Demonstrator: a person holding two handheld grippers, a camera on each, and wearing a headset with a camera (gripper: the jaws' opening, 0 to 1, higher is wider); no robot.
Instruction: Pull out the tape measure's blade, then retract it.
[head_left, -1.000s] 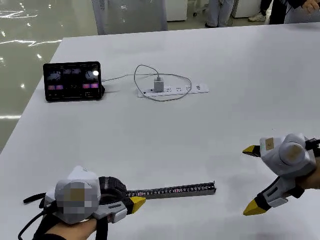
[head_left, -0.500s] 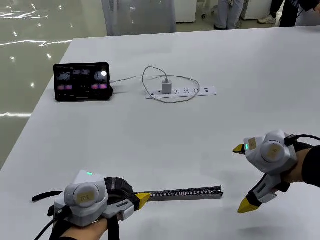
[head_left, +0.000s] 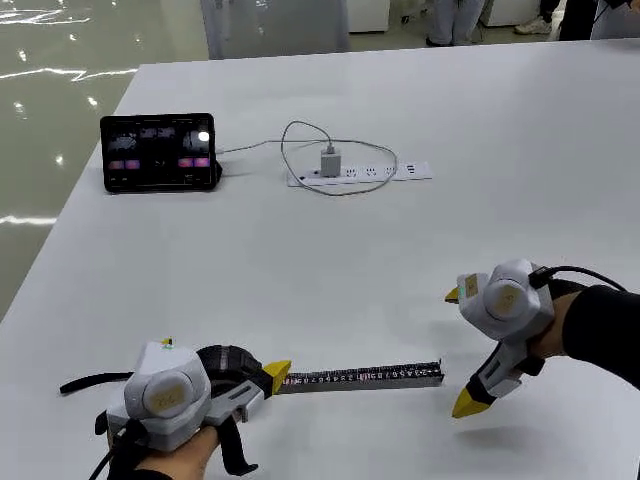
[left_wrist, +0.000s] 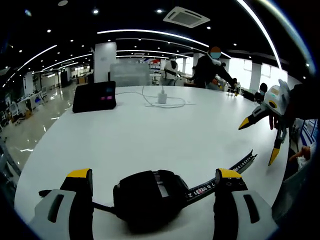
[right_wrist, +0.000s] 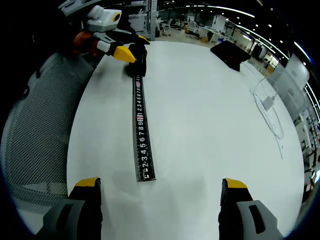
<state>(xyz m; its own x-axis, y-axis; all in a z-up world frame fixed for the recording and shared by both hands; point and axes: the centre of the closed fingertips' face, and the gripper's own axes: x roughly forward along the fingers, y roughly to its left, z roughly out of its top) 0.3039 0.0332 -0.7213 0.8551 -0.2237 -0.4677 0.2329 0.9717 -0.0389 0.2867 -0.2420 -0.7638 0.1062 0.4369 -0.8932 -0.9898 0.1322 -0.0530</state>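
The black tape measure case (head_left: 222, 366) lies on the white table near its front edge, between the jaws of my left gripper (head_left: 238, 372), which stand a little off each side of it. In the left gripper view the case (left_wrist: 150, 196) has a gap to each finger of the left gripper (left_wrist: 155, 176). The blade (head_left: 360, 376) lies flat, drawn out to the right. My right gripper (head_left: 458, 350) is open just past the blade's end. In the right gripper view the blade's tip (right_wrist: 145, 174) lies just ahead of the right gripper (right_wrist: 161, 183), nearer its left jaw.
A dark tablet (head_left: 160, 152) stands at the far left of the table (head_left: 330, 260). A white power strip (head_left: 365, 173) with a charger and looped cable lies beside it. The table's left edge drops to a glossy floor. People stand beyond the far side (left_wrist: 212, 67).
My right gripper has moved left and now sits close to the blade's end. The blade's length looks the same. The left gripper stays at the case.
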